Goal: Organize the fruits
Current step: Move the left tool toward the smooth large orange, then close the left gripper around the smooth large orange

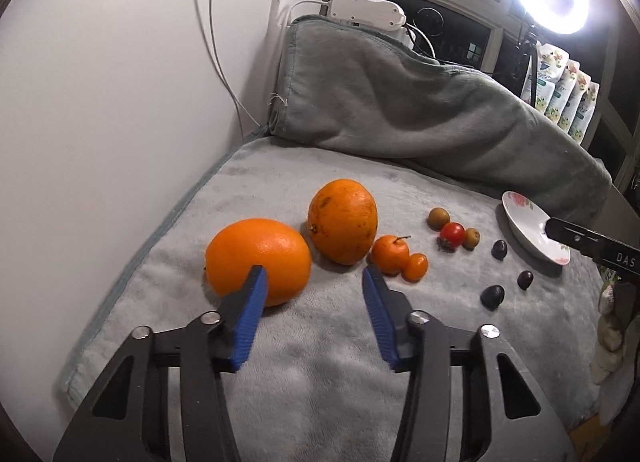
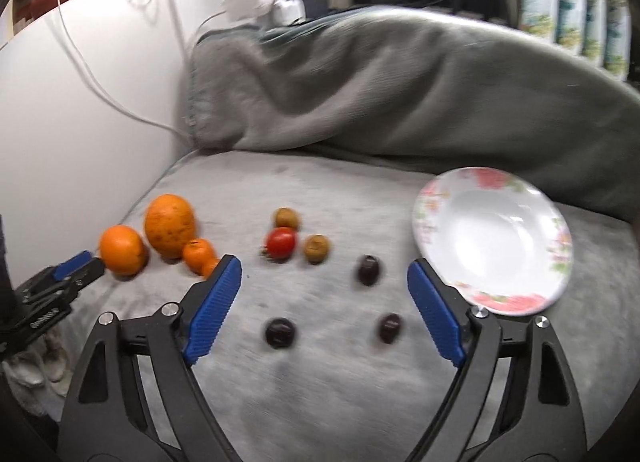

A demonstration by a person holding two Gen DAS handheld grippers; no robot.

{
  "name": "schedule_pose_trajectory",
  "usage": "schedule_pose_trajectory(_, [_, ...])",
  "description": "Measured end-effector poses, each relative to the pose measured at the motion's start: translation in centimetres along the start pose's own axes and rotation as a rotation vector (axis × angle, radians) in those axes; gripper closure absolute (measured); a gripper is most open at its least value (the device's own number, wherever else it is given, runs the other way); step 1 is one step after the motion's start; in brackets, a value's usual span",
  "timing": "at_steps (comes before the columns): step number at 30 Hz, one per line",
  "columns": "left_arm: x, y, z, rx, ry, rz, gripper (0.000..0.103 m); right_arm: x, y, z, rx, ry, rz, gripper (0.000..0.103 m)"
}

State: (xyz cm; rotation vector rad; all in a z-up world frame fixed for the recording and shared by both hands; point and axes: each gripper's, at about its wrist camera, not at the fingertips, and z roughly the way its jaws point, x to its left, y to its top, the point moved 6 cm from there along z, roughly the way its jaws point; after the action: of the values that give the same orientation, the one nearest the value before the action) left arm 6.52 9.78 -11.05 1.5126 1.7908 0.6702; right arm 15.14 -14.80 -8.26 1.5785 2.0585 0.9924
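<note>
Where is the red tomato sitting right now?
In both wrist views the red tomato lies on the grey blanket mid-scene, tucked between two small brown fruits, right of the oranges and left of the floral plate.

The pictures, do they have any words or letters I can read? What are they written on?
"DAS": white letters on the black body of the right gripper, cut off at the picture's edge.
Left gripper: small white print on its black body, too blurred to read.
Flowered packets by the window: print too small to read.
</note>
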Motion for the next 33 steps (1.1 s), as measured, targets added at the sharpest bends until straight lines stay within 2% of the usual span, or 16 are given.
schedule_pose_trajectory(7, [1.7,0.2,0.9,0.014,0.002,-0.035,0.057,4.0,1.2,3.1,0.069,0.128,-0.045,0.032])
schedule_pose_trajectory(11, [3.1,-0.3,1.3,0.034,0.011,-0.064,0.058,6.9,1.7,4.7,0.130,0.236,-0.063,0.038])
schedule_pose_trajectory(21, [5.8,-0.5,1.7,0.049,0.012,-0.120,0.058,11.7,3.8,7.8,0.212,0.352,-0.103,0.042])
schedule_pose_trajectory(28, [6.6,-1.1,1.5,0.054,-0.032,-0.166,0.058,16.5,4.0,9.2,0.270,0.437,-0.201,0.045])
schedule_pose_trajectory(33, [6.8,-1.7,1.8,0.086,-0.081,-0.202,0.058,20.3,4.2,10.3,0.323,0.497,-0.325,0.045])
